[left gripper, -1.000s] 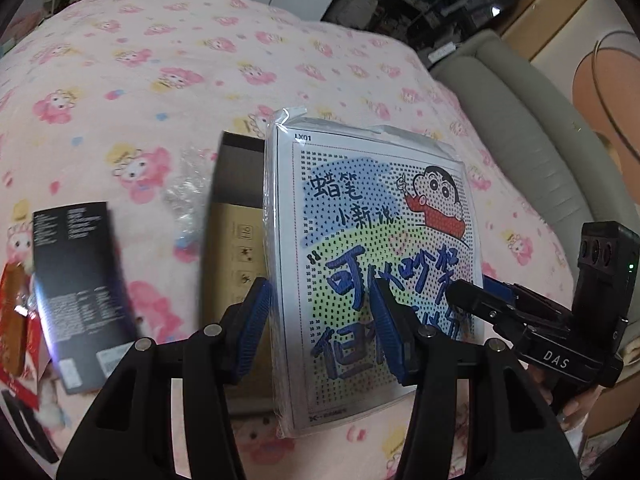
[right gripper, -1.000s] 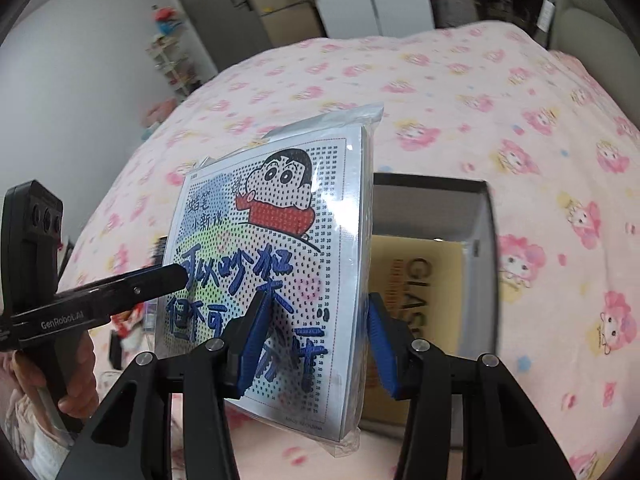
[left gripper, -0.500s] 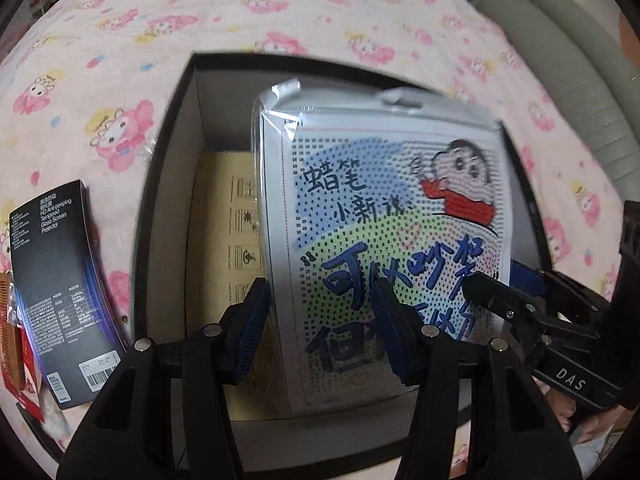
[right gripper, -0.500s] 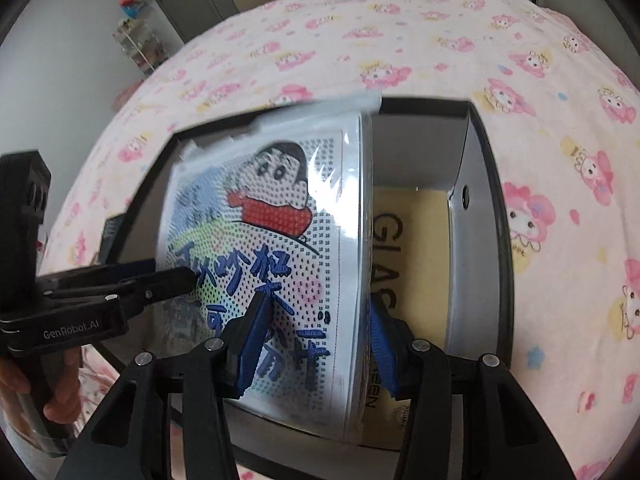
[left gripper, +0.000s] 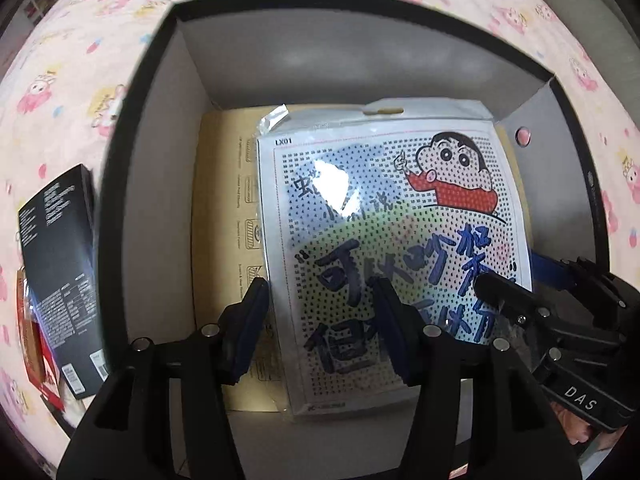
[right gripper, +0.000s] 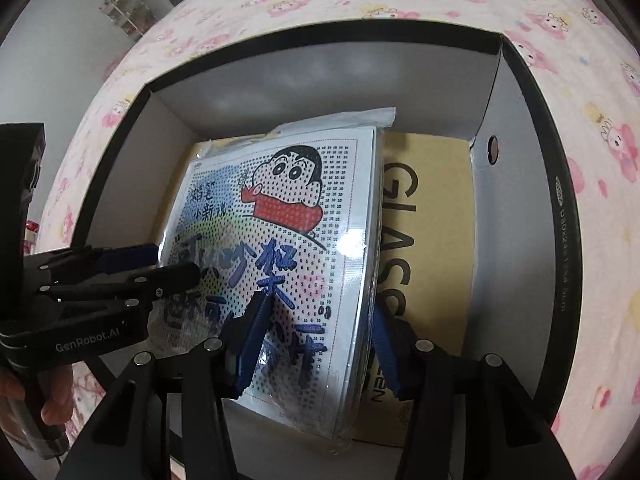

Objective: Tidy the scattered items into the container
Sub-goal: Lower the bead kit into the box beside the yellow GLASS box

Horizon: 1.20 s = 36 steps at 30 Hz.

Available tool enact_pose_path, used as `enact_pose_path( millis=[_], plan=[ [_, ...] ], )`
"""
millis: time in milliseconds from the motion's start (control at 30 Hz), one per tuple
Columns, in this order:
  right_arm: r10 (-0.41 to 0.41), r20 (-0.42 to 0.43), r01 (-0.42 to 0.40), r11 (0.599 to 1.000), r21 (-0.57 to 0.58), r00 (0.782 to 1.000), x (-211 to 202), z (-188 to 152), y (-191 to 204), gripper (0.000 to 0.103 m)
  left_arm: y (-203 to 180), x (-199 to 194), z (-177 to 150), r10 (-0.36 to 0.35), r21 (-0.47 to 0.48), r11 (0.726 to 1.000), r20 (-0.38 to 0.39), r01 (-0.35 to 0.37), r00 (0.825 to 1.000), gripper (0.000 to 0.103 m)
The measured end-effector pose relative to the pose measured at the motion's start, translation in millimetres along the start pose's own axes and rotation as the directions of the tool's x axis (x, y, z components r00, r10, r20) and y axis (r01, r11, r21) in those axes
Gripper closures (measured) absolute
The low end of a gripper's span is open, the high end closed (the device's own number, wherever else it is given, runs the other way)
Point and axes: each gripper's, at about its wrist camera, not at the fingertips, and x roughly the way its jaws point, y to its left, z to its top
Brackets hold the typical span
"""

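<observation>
Left wrist view: the left gripper (left gripper: 322, 330) straddles the lower left edge of the cartoon bead kit (left gripper: 384, 240), jaws opening, pads seemingly just off the plastic. The kit lies in the black box (left gripper: 140, 128), mid-frame, over a tan package (left gripper: 224, 208). A black carton (left gripper: 60, 272) waits on the bed (left gripper: 80, 40) at left.

Right wrist view: the right gripper (right gripper: 316, 340) spans the kit's (right gripper: 280, 248) lower right edge, jaws likewise opening. The left gripper (right gripper: 176, 268) reaches in from the left.

Risk: the slippery sleeve may snag a pad and lift out as the grippers withdraw.
</observation>
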Motion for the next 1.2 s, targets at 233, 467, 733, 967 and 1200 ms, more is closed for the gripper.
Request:
enact_pose_path(
  millis=[233, 467, 733, 967, 1200],
  plan=[
    [-0.124, 0.193, 0.132, 0.991, -0.029, 0.973, -37.1, -5.1, 4.7, 0.057, -23.7, -42.0, -16.6, -0.081, 0.107, 0.992, 0.162, 0.064, 0.983, 0.05],
    [-0.147, 0.293, 0.117, 0.986, 0.115, 0.945, -77.0, 4.1, -31.5, 0.061, -93.2, -25.6, -5.3, -0.229, 0.209, 0.955, 0.069, 0.211, 0.971, 0.057],
    [-0.113, 0.302, 0.062, 0.983, 0.174, 0.947, -89.1, 5.2, -57.1, 0.061, -141.8, 2.9, 0.8, -0.307, 0.259, 0.915, -0.049, 0.309, 0.95, 0.067],
    [-0.12, 0.291, 0.086, 0.988, 0.128, 0.949, -80.4, 5.5, -43.4, 0.061, -140.2, 7.8, -2.6, -0.255, 0.27, 0.925, -0.079, 0.266, 0.964, 0.074],
    [-0.159, 0.283, 0.124, 0.983, 0.138, 0.946, -81.2, 4.2, -46.5, 0.061, -156.8, 7.2, -0.6, -0.389, 0.307, 0.859, -0.127, 0.409, 0.912, 0.074]
  ],
)
